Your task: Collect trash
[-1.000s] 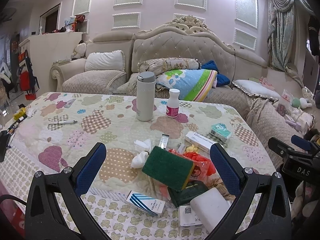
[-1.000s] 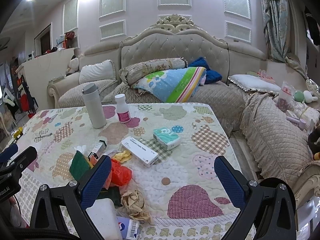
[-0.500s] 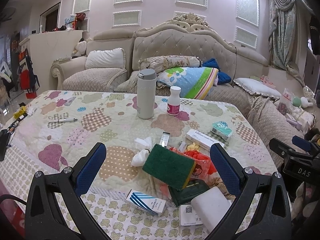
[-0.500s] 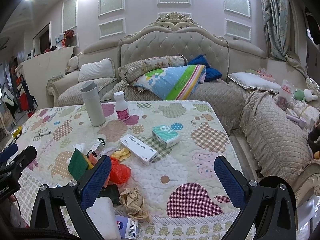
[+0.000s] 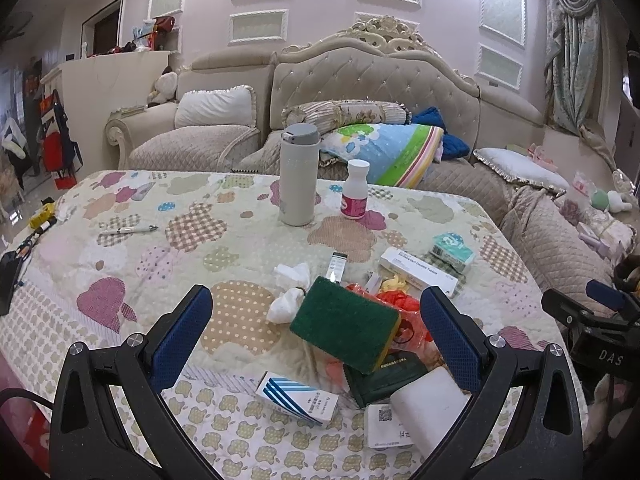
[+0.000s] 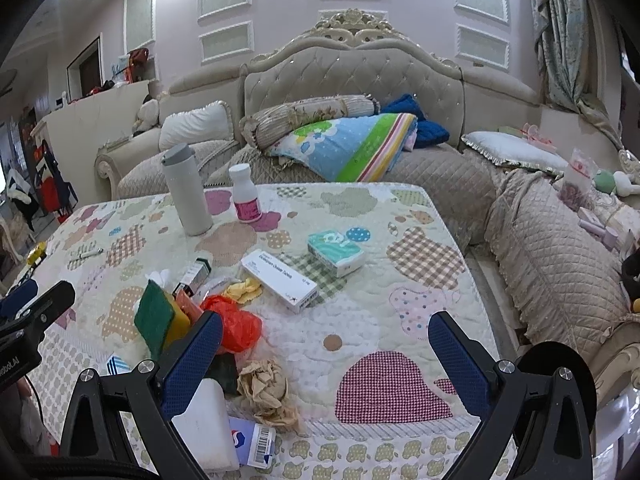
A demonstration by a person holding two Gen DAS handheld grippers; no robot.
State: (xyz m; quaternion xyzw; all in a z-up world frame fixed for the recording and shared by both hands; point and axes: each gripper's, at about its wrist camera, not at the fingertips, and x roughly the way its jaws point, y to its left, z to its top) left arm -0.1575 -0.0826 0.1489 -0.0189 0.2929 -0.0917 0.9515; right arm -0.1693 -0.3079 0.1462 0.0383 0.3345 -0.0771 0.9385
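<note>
Showing only in the right view: crumpled brown paper (image 6: 264,388).

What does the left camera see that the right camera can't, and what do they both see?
Only the left wrist view shows the whole blue-striped box and the white tissue clearly. Only the right wrist view shows the crumpled brown paper. Both show the green sponge, the red plastic bag, the tall grey bottle and the long white box. Each view also catches its own open gripper: left gripper, right gripper.
</note>
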